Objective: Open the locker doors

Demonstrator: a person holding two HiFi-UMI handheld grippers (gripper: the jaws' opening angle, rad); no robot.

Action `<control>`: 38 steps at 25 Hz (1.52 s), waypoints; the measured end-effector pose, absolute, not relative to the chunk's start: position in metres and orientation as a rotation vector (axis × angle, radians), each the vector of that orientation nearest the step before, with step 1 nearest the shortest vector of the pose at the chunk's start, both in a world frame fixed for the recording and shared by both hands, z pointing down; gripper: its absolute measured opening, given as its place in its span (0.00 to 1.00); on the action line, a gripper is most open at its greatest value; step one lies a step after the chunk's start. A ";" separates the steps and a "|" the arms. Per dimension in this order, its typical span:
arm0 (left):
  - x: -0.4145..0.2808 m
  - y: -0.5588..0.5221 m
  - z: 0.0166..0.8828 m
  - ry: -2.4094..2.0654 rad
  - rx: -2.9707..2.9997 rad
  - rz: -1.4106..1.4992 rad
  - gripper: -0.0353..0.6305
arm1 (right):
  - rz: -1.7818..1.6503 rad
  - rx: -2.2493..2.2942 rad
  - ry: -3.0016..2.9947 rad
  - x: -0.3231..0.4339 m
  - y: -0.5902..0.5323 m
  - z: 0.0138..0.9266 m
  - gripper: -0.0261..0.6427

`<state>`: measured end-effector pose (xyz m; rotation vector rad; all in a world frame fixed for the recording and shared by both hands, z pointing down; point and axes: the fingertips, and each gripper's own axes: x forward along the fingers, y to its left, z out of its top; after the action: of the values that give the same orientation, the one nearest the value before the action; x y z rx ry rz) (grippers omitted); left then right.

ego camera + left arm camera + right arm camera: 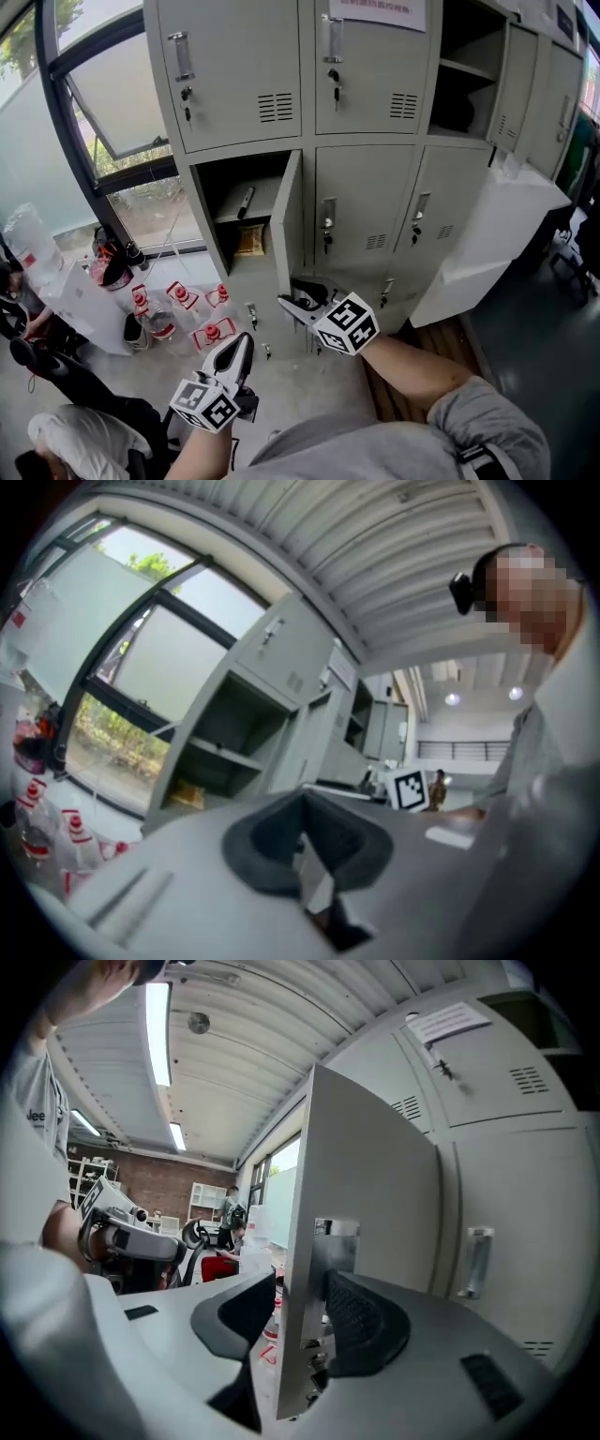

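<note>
The grey lockers [361, 202] fill the head view. The lower-left locker door [289, 216] stands swung out, showing a shelf with a dark item and a yellow packet. My right gripper [286, 302] is at that door's lower free edge. In the right gripper view the door [366, 1176] runs between the jaws of the right gripper [300, 1288]: one pad [361, 1316] lies against its outer face by the latch plate, and a narrow gap shows at the other. My left gripper [246, 339] hangs lower left, shut and empty. In its own view the left gripper [302, 803] points toward the open compartment [225, 742].
An upper-right locker [464, 66] also stands open; the other doors are closed, with keys in their locks. Red-capped bottles [183, 309] lie on the floor under the window [122, 103]. A person [66, 441] sits at lower left. A white cabinet [506, 225] stands right.
</note>
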<state>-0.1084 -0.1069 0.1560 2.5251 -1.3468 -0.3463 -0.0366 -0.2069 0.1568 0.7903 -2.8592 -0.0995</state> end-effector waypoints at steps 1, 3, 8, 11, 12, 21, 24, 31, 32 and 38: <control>-0.086 -0.105 0.157 -1.331 2.530 -0.346 0.06 | -0.104 0.809 -2.848 -0.013 -0.206 0.157 0.28; -0.044 -0.101 0.160 -1.307 2.548 -0.333 0.06 | -0.111 0.853 -2.819 0.030 -0.212 0.158 0.28; 0.026 -0.089 0.164 -1.316 2.545 -0.309 0.06 | -0.105 0.919 -2.771 0.100 -0.233 0.159 0.26; 0.043 -0.083 0.160 -1.353 2.536 -0.285 0.06 | -0.088 0.928 -2.775 0.115 -0.241 0.157 0.26; 0.045 -0.081 0.158 -1.370 2.535 -0.277 0.06 | -0.088 0.923 -2.776 0.117 -0.241 0.157 0.26; 0.030 -0.069 0.159 -1.514 2.498 -0.279 0.06 | 0.156 0.854 -2.878 0.154 -0.164 0.211 0.31; 0.021 -0.066 0.174 -1.530 2.465 -0.269 0.06 | 0.298 0.687 -2.892 0.162 -0.105 0.263 0.11; 0.027 -0.059 0.208 -1.441 2.421 -0.263 0.05 | 0.344 0.700 -2.897 0.184 -0.091 0.275 0.05; 0.030 -0.060 0.210 -1.433 2.441 -0.237 0.05 | 0.326 0.702 -2.901 0.185 -0.093 0.271 0.05; 0.043 -0.061 0.209 -1.389 2.484 -0.202 0.06 | 0.380 0.739 -2.891 0.190 -0.092 0.284 0.05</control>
<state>0.0432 -0.0610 0.2095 2.4842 -1.3888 -0.2018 0.1904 -0.0922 0.2841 0.7385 -2.8915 0.3802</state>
